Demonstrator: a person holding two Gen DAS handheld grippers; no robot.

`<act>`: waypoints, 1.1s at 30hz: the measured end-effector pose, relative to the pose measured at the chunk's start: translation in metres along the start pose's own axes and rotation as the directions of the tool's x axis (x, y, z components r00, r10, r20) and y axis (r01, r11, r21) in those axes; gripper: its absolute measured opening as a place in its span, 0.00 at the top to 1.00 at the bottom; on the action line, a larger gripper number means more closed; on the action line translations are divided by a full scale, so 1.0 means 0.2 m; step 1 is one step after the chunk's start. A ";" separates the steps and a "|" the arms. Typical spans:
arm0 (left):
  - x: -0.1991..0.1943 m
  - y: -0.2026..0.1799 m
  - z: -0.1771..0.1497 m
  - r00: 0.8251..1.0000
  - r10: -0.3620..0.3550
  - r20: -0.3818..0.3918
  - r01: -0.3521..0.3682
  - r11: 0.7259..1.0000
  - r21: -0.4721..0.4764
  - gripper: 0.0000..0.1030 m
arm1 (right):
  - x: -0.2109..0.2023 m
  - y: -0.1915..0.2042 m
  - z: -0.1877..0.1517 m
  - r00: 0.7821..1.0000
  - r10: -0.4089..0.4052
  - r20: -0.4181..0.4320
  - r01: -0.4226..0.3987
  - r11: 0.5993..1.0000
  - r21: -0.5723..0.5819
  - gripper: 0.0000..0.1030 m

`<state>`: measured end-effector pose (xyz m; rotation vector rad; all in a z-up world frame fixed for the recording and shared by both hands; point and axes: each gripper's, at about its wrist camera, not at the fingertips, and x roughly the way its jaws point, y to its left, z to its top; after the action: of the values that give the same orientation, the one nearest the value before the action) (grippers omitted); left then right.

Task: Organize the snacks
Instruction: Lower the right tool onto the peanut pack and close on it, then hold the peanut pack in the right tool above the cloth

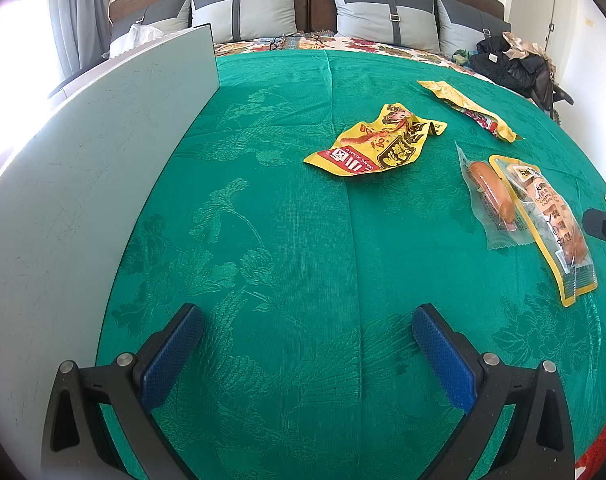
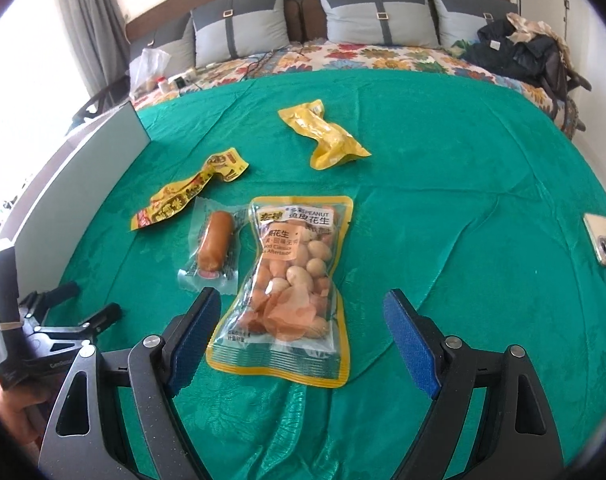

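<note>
Lining up right gripper (image 2: 299, 336) on peanut bag (image 2: 289, 288), 12 o'clock between wide fingers, flat on green cloth. Left gripper (image 1: 307, 348) wide, empty. Next: lower, pinch bag.

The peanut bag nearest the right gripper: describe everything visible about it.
The peanut bag is a clear plastic pouch with a yellow border, a printed label panel reading PEANUT at its far end and a ribbed seal at its near end. Pale and orange coated nuts show through. It looks sealed, pinched at the waist, lying flat on the green cloth. Its left edge meets the sausage pack. The open right gripper straddles its near end; contact is unclear.
</note>
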<state>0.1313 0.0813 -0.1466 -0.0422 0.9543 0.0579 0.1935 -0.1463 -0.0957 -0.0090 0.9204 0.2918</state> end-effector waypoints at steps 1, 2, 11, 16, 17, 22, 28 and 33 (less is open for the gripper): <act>0.00 0.00 0.00 1.000 0.000 0.000 0.000 1.000 0.000 0.00 | 0.04 0.02 0.02 1.000 -0.004 -0.027 0.004 1.000 0.003 0.16; 0.00 0.00 0.00 1.000 0.000 0.000 0.000 1.000 0.000 0.00 | 0.08 0.03 0.03 0.998 -0.011 -0.054 0.011 1.000 0.002 0.16; 0.00 0.00 0.00 1.000 0.000 0.000 0.000 1.000 0.000 0.00 | 0.24 0.10 0.00 0.981 -0.081 -0.178 0.067 0.994 -0.084 0.24; 0.00 0.00 0.00 1.000 0.000 0.000 0.000 1.000 0.000 0.00 | 0.17 -0.01 0.01 0.986 -0.035 -0.165 0.034 0.999 -0.012 0.47; 0.00 0.00 0.00 1.000 0.000 0.000 0.000 1.000 0.000 0.00 | 0.15 -0.04 0.02 0.988 -0.032 -0.153 0.032 0.999 -0.001 0.47; 0.00 0.00 0.00 1.000 0.000 0.000 0.000 1.000 0.000 0.00 | -0.01 -0.14 0.05 0.994 -0.092 -0.062 0.088 0.995 -0.054 0.47; 0.00 0.00 0.00 1.000 0.000 0.001 0.000 1.000 0.000 0.00 | 0.06 -0.36 -0.06 0.989 -0.131 -0.074 0.133 0.991 0.023 0.45; 0.00 0.00 0.00 1.000 0.001 0.001 -0.001 1.000 0.000 0.00 | 0.10 -0.36 -0.10 0.986 -0.151 -0.074 0.151 0.988 0.003 0.22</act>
<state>0.1315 0.0812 -0.1469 -0.0418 0.9535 0.0587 0.2078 -0.2134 -0.1327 -0.0816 0.9887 0.1472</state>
